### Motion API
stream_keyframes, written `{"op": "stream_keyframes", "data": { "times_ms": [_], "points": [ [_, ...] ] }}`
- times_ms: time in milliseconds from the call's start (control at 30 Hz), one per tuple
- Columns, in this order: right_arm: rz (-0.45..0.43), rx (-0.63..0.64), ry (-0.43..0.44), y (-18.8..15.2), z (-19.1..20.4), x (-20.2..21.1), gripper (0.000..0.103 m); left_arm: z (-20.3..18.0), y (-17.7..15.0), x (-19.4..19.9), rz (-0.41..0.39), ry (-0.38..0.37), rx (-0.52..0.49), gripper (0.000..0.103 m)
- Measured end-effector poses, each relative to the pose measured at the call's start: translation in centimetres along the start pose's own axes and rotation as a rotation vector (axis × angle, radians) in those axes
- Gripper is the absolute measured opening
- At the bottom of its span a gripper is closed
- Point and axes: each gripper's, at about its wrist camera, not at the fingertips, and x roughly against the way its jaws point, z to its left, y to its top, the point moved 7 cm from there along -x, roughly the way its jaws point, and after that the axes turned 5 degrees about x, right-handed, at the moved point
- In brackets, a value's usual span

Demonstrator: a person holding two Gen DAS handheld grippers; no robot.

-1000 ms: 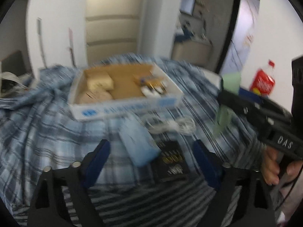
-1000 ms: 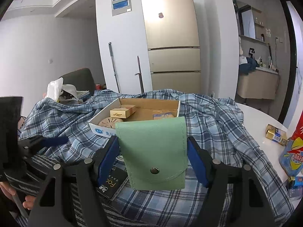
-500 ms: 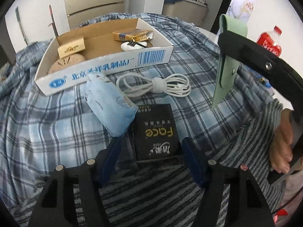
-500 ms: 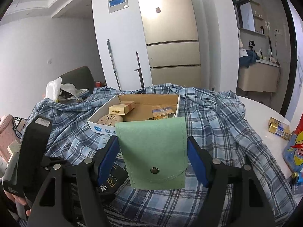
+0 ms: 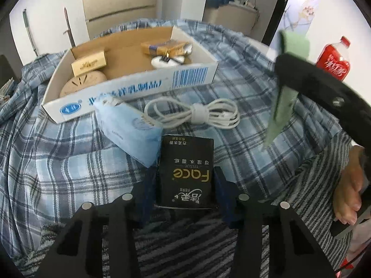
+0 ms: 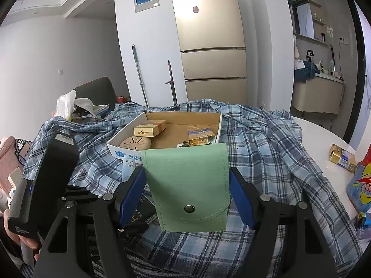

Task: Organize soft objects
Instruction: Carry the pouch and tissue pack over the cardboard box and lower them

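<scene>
Two hand-held grippers are at work over a plaid shirt (image 5: pixel 69 162) spread across the worktop (image 6: pixel 320 134). The left hand-held gripper (image 5: pixel 185 190) sits low in its own view, its blue pads on either side of a black tissue pack (image 5: pixel 185 173) at lower centre. Its jaws are closing, and the pads look to be touching the pack's sides, though the fisheye edge makes firm pressure hard to confirm. The pack lies flat on the shirt with its short end toward the camera, which lets the fingers take it across its narrow width.

The right hand-held gripper (image 6: pixel 187 192) holds a green pouch (image 6: pixel 187 185) clamped between its pads at lower centre of the right view. The pouch stands upright with its snap flap facing the camera, clear of the cloth, probably kept aloft until a place is free for it.

A blue tissue pack (image 5: pixel 129 129) leans against the black pack's upper left corner, so lifting the black one may drag it. A coiled white cable (image 5: pixel 197 115) lies just beyond, in front of the cardboard box (image 5: pixel 139 88). The box at upper centre already holds a few small items and seems the likely place for both soft things.
</scene>
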Motion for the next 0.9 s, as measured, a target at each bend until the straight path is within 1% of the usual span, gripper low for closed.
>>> {"op": "stream_keyframes", "data": {
  "times_ms": [67,100,167,233,267,367,500,533,667,900],
  "points": [
    [0.001,-0.010,0.002,0.0,-0.2,0.0,0.071,0.1,0.1,1.4,-0.071,0.010,-0.002,0.048],
    [-0.001,-0.014,0.001,0.0,-0.3,0.0,0.071,0.1,0.2,2.4,-0.119,0.014,-0.004,0.048],
    [-0.004,-0.016,0.002,0.0,-0.3,0.1,0.071,0.2,0.3,3.5,-0.179,0.021,-0.002,0.048],
    [0.000,-0.011,0.000,0.0,-0.3,0.0,0.071,0.1,0.5,5.4,-0.271,0.011,0.002,0.048],
    [0.002,-0.008,-0.002,0.0,-0.2,0.0,0.071,0.2,0.5,6.1,-0.304,0.013,0.005,0.048],
    [-0.007,-0.006,-0.003,0.1,-0.2,0.2,0.071,0.8,0.6,9.2,-0.449,0.012,0.033,0.048],
    [-0.014,-0.004,-0.005,0.2,-0.1,0.3,0.071,1.7,0.8,11.5,-0.568,0.048,0.069,0.048],
    [-0.017,-0.003,-0.009,0.2,-0.1,0.4,0.071,1.8,0.9,11.6,-0.577,0.058,0.074,0.048],
    [-0.032,0.002,-0.014,0.3,0.0,0.7,0.071,2.0,1.2,11.7,-0.577,0.054,0.082,0.048],
    [-0.031,0.006,-0.014,0.3,0.0,0.7,0.071,1.8,1.0,11.7,-0.582,0.062,0.064,0.048]
  ]
}}
